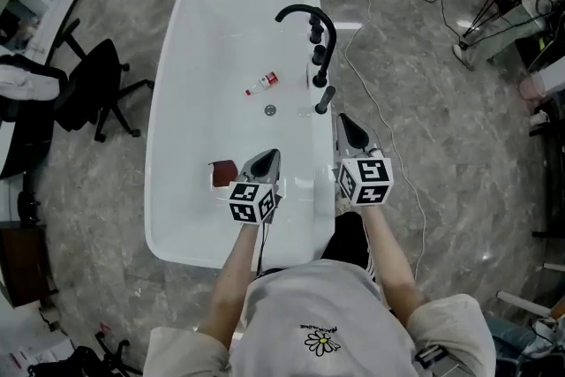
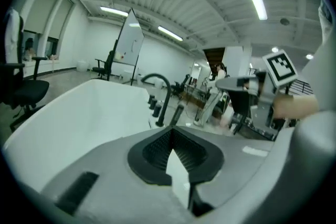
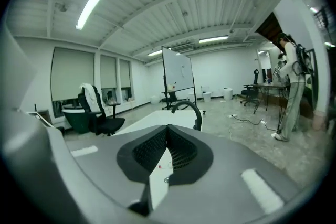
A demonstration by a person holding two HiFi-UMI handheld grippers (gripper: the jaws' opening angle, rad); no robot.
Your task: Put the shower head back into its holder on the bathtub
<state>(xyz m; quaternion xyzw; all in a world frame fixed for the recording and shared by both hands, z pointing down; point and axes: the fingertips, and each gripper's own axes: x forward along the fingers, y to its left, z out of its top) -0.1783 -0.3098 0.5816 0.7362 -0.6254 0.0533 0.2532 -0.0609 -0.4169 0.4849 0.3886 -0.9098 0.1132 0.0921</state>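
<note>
- The big white bathtub [image 1: 168,146] sits in the middle of a gray floor [image 1: 441,154].
- A black curved tap [image 1: 309,13] stands on the right side of the tub. Black knobs [image 1: 316,35] are in a row next to it.
- The black shower head [image 1: 325,99] stands on that same right side, just nearer than the knobs. It sticks up from the edge and leans a little. Nothing touches it.
- The left gripper [image 1: 265,162] hangs over the near end of the tub. Its two black pads [image 2: 155,152] are pressed together, and nothing is between them.
- The right gripper [image 1: 351,130] is by the right edge of the tub, near the shower head but not touching it. Its pads [image 3: 149,152] are together too, with nothing in them.
- A little bottle [image 1: 262,84] with a red end lies inside the tub, far from the grippers. The round drain [image 1: 270,109] is just near it.
- A dark red thing [image 1: 223,173] lies in the tub, just left of the left gripper. I cannot tell what it is.
- A black chair [image 1: 97,88] stands on the left of the tub.
- A thin cable [image 1: 388,128] runs on the floor to the right.
</note>
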